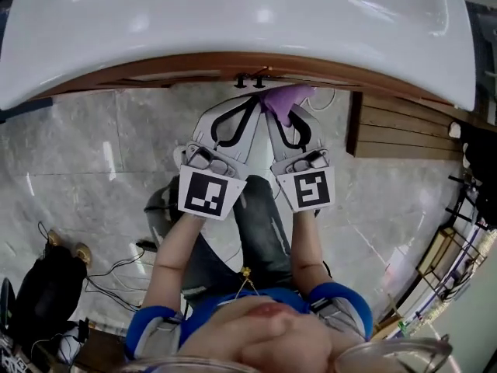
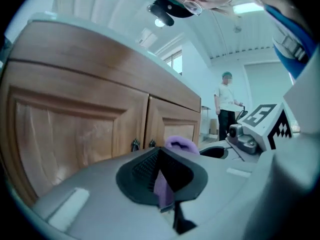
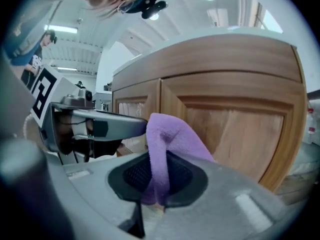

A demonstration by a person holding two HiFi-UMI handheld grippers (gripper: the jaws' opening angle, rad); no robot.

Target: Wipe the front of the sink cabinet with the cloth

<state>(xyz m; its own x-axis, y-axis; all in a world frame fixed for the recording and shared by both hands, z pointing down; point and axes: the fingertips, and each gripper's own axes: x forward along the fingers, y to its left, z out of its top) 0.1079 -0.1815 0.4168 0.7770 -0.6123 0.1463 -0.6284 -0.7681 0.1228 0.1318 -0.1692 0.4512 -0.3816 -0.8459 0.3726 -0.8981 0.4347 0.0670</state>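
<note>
The wooden sink cabinet [image 1: 194,70] runs under the white sink [image 1: 233,29]; its two dark door pulls [image 1: 250,78] sit at the seam. Both grippers point at the doors, side by side. My right gripper [image 1: 281,111] is shut on a purple cloth [image 1: 286,99], which bunches past its tips close to the door. In the right gripper view the cloth [image 3: 167,144] folds out of the jaws in front of the panelled door [image 3: 240,129]. A purple strip of cloth [image 2: 162,186] is also pinched in my left gripper [image 1: 250,99], short of the left door [image 2: 75,129].
A slatted wooden platform [image 1: 396,127] lies right of the cabinet. A black bag with cables [image 1: 46,286] sits on the marble floor at the left, and a wire rack [image 1: 458,239] at the right. Another person [image 2: 226,104] stands far off in the room.
</note>
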